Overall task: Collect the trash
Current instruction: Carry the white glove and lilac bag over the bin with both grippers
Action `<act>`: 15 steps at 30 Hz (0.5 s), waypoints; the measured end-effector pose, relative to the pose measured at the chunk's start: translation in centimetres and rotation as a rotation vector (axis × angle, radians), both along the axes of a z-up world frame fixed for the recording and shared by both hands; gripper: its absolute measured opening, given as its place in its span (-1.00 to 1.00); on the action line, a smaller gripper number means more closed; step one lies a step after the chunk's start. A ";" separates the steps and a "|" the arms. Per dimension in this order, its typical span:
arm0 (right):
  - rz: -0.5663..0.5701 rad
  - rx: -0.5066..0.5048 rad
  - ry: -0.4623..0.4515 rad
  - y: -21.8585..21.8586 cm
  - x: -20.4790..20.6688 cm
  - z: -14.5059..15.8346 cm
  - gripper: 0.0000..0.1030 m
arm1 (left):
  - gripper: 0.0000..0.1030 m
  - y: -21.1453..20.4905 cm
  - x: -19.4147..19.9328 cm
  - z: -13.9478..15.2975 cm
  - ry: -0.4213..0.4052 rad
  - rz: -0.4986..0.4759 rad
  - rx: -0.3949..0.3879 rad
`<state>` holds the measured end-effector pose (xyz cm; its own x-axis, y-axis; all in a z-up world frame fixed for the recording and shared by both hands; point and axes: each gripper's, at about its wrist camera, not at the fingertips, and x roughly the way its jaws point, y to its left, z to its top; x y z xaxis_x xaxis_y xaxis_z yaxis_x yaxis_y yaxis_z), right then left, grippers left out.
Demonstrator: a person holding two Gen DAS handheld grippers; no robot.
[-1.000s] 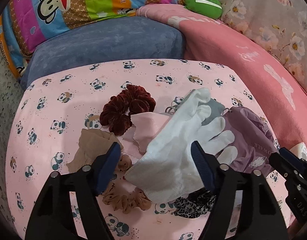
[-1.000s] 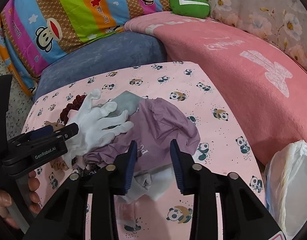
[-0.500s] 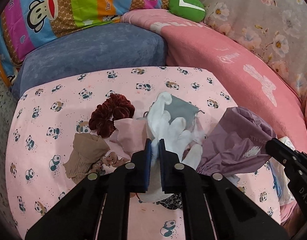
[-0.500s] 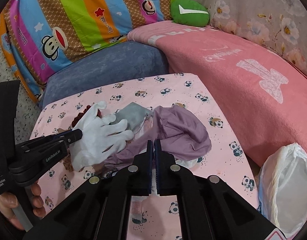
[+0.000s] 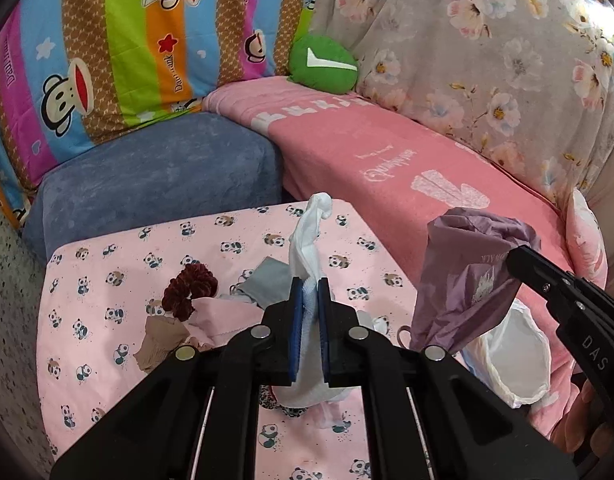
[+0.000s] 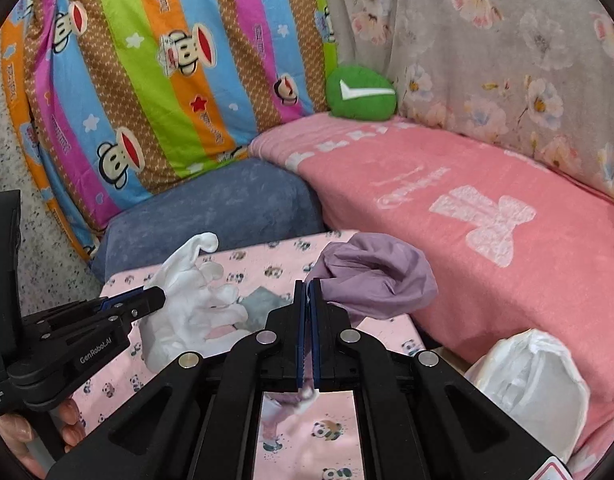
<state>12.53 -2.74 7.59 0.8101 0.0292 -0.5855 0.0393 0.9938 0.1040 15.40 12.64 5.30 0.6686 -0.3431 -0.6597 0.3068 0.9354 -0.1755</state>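
The left gripper (image 5: 308, 300) is clamped on the white glove (image 5: 309, 240), which hangs lifted over the panda cloth (image 5: 107, 280). The right gripper (image 6: 307, 300) is pinched on the purple bag (image 6: 379, 276) — also lifted. The open trash bag (image 5: 511, 352) lies to the right beyond the table edge, nearer the right gripper — the path looks free.

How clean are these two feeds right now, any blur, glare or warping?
Left wrist: sharp, evenly lit, no glare; fisheye bends the sofa edge and darkens the corners; glove crisp. Right wrist: same warping; glove looks soft and overexposed, purple bag slightly blurred.
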 end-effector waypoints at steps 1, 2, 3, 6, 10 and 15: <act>-0.006 -0.005 -0.014 -0.4 -0.6 0.7 -0.93 | -0.86 -0.6 -0.4 0.4 -0.009 -0.009 0.001; -0.012 -0.009 -0.025 -1.0 -1.2 1.3 -0.93 | -0.86 -1.0 -0.7 0.7 -0.015 -0.019 0.000; -0.016 -0.011 -0.034 -1.4 -1.7 1.9 -0.93 | -0.86 -1.7 -1.1 1.1 -0.022 -0.032 -0.002; -0.036 -0.023 -0.059 -2.9 -3.2 3.2 -0.93 | -0.86 -3.6 -2.3 1.9 -0.038 -0.069 -0.009; -0.071 -0.021 -0.078 -5.6 -5.2 4.4 -0.93 | -0.86 -6.8 -3.7 2.3 -0.048 -0.127 -0.013; -0.133 -0.026 -0.081 -9.6 -7.4 4.6 -0.93 | -0.85 -11.1 -5.4 2.1 -0.055 -0.204 -0.002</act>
